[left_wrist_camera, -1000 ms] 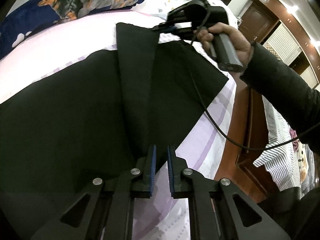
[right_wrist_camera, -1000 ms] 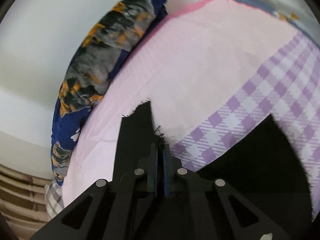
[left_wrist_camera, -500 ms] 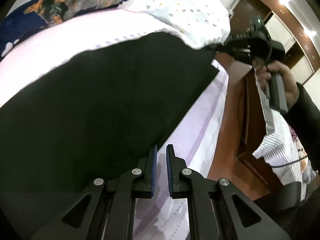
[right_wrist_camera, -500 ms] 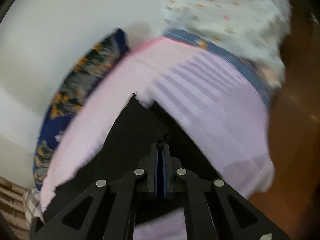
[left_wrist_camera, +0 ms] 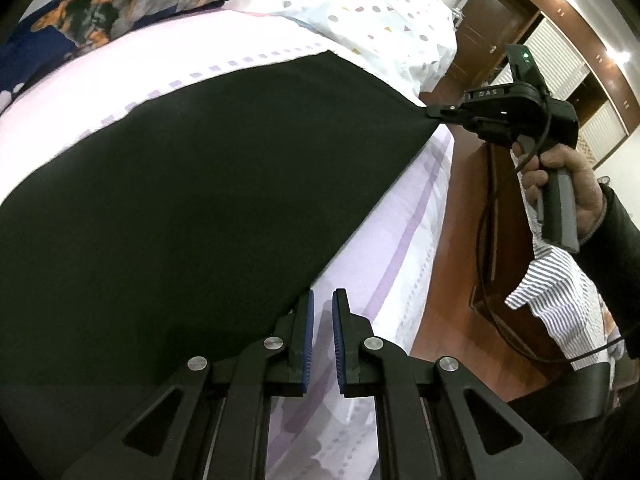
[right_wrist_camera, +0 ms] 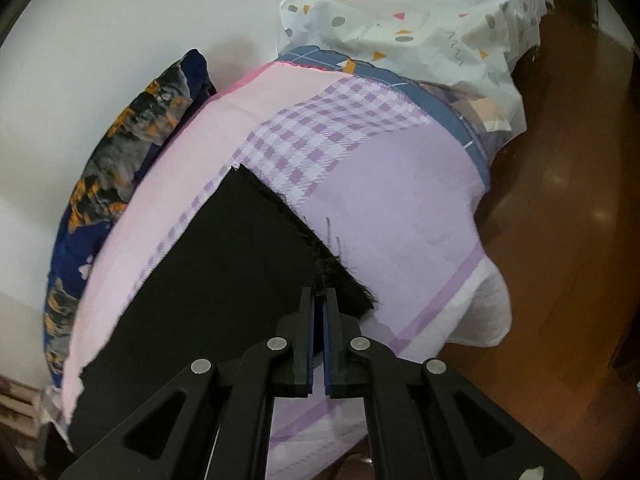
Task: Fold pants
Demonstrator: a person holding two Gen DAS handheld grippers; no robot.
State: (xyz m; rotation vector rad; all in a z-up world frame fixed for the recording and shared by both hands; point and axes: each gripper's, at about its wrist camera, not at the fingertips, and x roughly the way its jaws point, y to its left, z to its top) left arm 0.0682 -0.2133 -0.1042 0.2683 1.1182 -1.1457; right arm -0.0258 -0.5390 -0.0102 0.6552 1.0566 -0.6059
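Left wrist view: black pants point(left_wrist_camera: 192, 184) lie spread flat on a bed point(left_wrist_camera: 400, 240) with pink and lilac checked sheets. Left gripper point(left_wrist_camera: 323, 320) hovers at the near hem, jaws slightly apart, empty. Right gripper point(right_wrist_camera: 319, 304) is clamped on the frayed far corner. Patterned pillow point(left_wrist_camera: 120, 4) far left; dotted quilt point(right_wrist_camera: 420, 12); brown wood floor point(right_wrist_camera: 568, 200) right.

The left wrist camera sits low and close over the bed point(left_wrist_camera: 404, 216), looking along it toward the far pillow point(left_wrist_camera: 120, 4). The right wrist camera looks in from the bed's right end. Both see the black pants point(left_wrist_camera: 192, 184) and pillow.
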